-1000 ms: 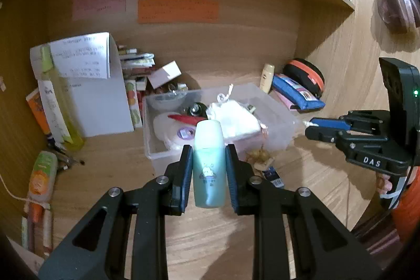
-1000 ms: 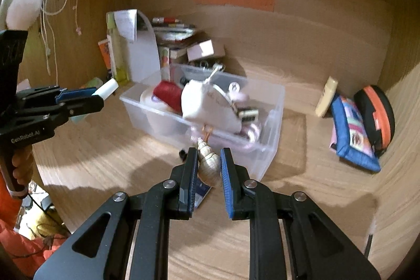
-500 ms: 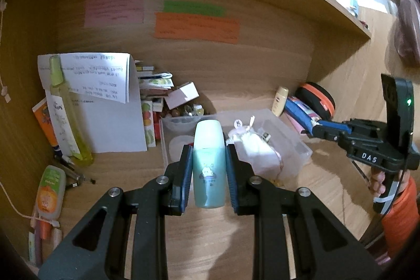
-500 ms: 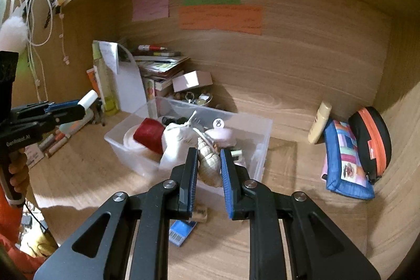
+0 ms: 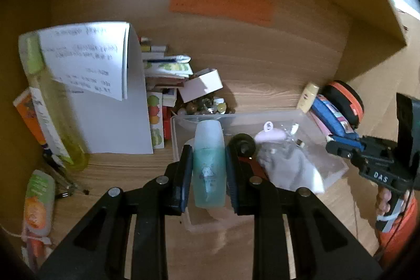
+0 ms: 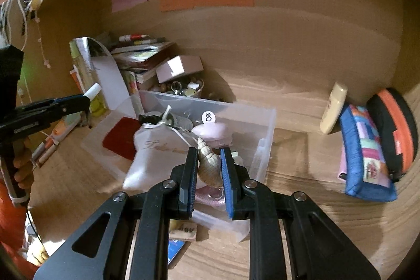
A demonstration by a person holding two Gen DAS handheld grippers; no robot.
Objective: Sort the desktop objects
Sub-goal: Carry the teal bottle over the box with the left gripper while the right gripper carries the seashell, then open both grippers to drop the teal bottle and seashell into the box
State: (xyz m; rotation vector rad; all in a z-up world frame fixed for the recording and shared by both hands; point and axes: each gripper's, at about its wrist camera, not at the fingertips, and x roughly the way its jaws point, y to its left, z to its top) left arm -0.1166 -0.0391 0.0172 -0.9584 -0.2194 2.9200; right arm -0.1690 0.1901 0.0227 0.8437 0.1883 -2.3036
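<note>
My left gripper [image 5: 208, 162] is shut on a teal bottle [image 5: 209, 164] with a pale cap, held upright above the near left end of the clear plastic bin [image 5: 181, 127]. My right gripper [image 6: 209, 159] is shut on a beige spiral seashell [image 6: 208, 164], held over the near right part of the same bin [image 6: 265, 148]. The bin holds a white drawstring pouch [image 6: 155, 154], a red item [image 6: 119, 141], a pink case [image 6: 212, 131] and a black cap [image 5: 242, 146]. Each gripper shows in the other's view: the right [image 5: 341, 146], the left [image 6: 78, 102].
A yellow-green bottle [image 5: 50, 112], white papers [image 5: 105, 85], stacked books and a small box [image 5: 202, 84] stand at the back left. A blue pouch [image 6: 365, 151], orange-black case [image 6: 396, 127] and cream tube [image 6: 333, 108] lie right. Tubes and pens [image 5: 36, 201] lie left. A wooden stamp [image 6: 182, 230] lies in front of the bin.
Both grippers have moved forward and over the bin, each still holding its object. The bin and back wall now look closer in both views.
</note>
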